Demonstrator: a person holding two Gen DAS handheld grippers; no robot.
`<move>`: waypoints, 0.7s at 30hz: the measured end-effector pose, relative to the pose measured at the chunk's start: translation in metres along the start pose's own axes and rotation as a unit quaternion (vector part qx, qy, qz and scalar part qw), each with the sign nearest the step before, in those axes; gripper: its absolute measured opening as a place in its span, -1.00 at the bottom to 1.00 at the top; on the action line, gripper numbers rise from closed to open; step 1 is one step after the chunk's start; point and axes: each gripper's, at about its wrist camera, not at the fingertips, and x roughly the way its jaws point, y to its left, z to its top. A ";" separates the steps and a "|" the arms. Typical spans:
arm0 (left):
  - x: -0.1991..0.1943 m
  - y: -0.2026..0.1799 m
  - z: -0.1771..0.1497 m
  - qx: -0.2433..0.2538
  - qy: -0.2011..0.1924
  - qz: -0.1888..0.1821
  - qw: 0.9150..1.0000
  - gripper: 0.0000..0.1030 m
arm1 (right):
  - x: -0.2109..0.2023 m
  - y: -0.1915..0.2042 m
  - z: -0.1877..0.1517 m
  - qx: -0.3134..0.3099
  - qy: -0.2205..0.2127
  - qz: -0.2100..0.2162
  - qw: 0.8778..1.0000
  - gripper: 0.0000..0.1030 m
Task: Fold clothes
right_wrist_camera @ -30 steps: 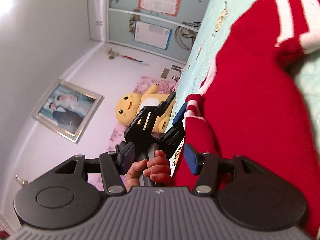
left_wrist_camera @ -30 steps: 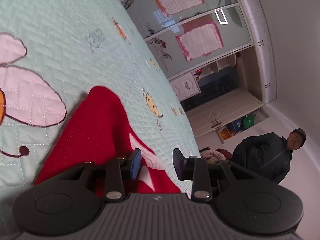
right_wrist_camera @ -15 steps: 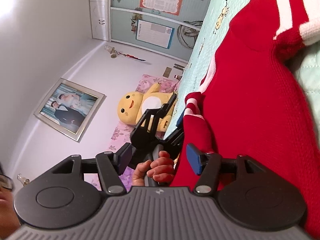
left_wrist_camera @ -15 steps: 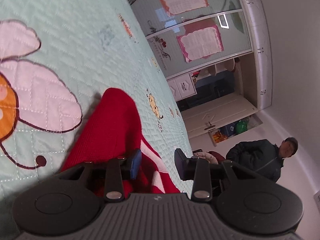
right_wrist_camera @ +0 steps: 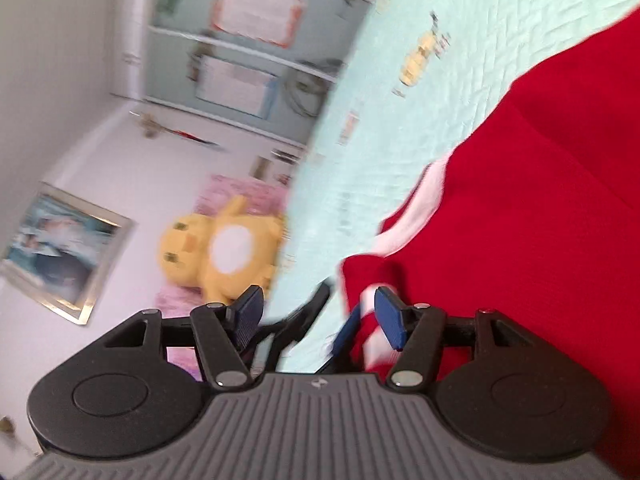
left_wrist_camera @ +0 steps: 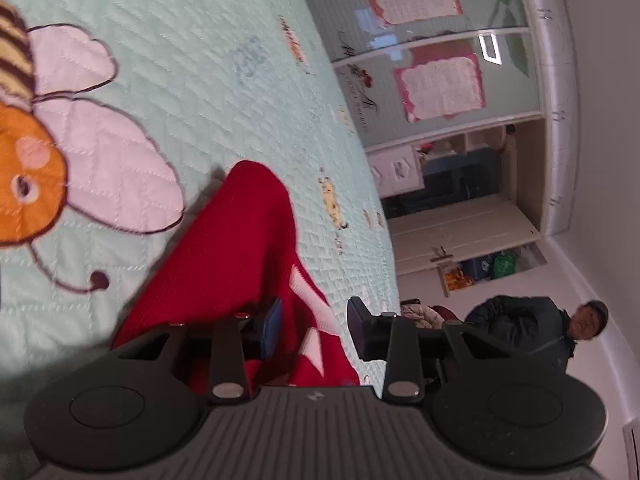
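Note:
A red knit sweater (left_wrist_camera: 236, 264) with white stripes lies on the mint quilted bedspread (left_wrist_camera: 208, 64). My left gripper (left_wrist_camera: 314, 330) is open just above its striped edge, and red cloth shows between the wide-apart fingers. In the right wrist view the sweater's body (right_wrist_camera: 540, 208) fills the right side. My right gripper (right_wrist_camera: 320, 316) is open at the sweater's edge, with a striped cuff (right_wrist_camera: 370, 334) by its right finger. The left gripper's blue pad (right_wrist_camera: 345, 330) shows blurred between my right fingers.
A bee is stitched into the bedspread (left_wrist_camera: 24, 176) at the left. Past the bed's far edge stand wardrobe doors (left_wrist_camera: 436, 80) and a person in a dark jacket (left_wrist_camera: 528, 332). A yellow plush toy (right_wrist_camera: 212, 252) and a framed picture (right_wrist_camera: 60, 256) are by the wall.
The right wrist view has swung fast and blurred; the hand on the other gripper has left the view. The left gripper has slid along the sweater, bringing more of the bee into view.

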 end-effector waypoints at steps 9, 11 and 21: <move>-0.010 0.003 -0.001 -0.031 -0.010 0.007 0.999 -0.28 | 0.060 -0.029 0.021 0.036 0.054 0.017 0.998 0.19; -0.012 0.000 -0.003 -0.029 -0.008 0.008 1.000 -0.28 | 0.060 -0.028 0.023 0.025 0.067 0.019 0.997 0.19; -0.018 0.004 -0.005 -0.061 -0.027 -0.011 0.998 -0.06 | 0.058 -0.012 0.017 -0.033 0.094 -0.028 0.995 0.20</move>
